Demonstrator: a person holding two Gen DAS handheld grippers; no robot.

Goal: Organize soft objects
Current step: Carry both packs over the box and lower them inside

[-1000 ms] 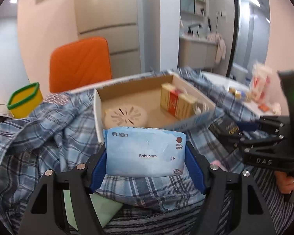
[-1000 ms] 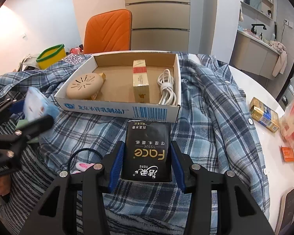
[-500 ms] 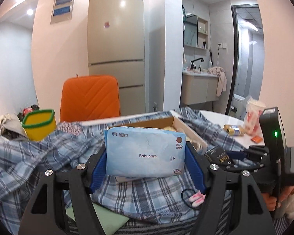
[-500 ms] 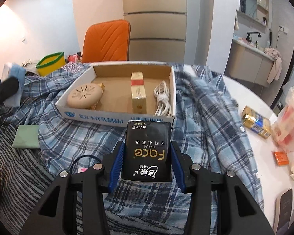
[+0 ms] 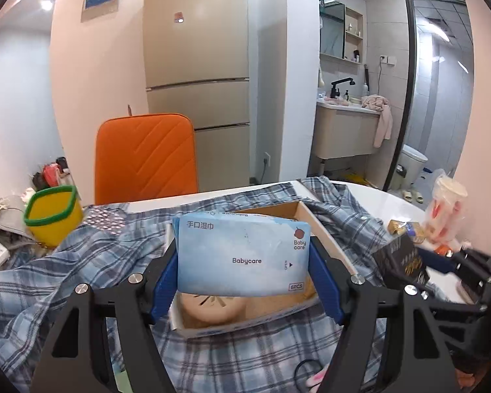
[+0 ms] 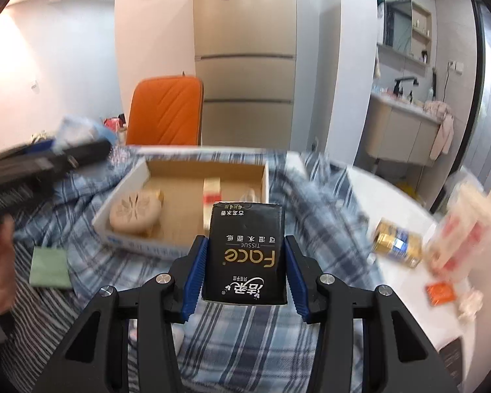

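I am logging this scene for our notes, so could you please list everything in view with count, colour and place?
wet-wipes pack: 1, light blue, in left gripper
tissue pack: 1, black, in right gripper
cardboard box: 1, brown inside, on shirt
round disc: 1, beige, in box
plaid shirt: 1, blue, over table
green pad: 1, left of box
chair: 1, orange, behind table
bucket: 1, yellow, green rim, far left
left gripper: black, blue pads
right gripper: black, blue pads

"babycare", "6pcs" on blue wipes pack [image 5: 242, 258]; "face tissue" on black pack [image 6: 245, 255]
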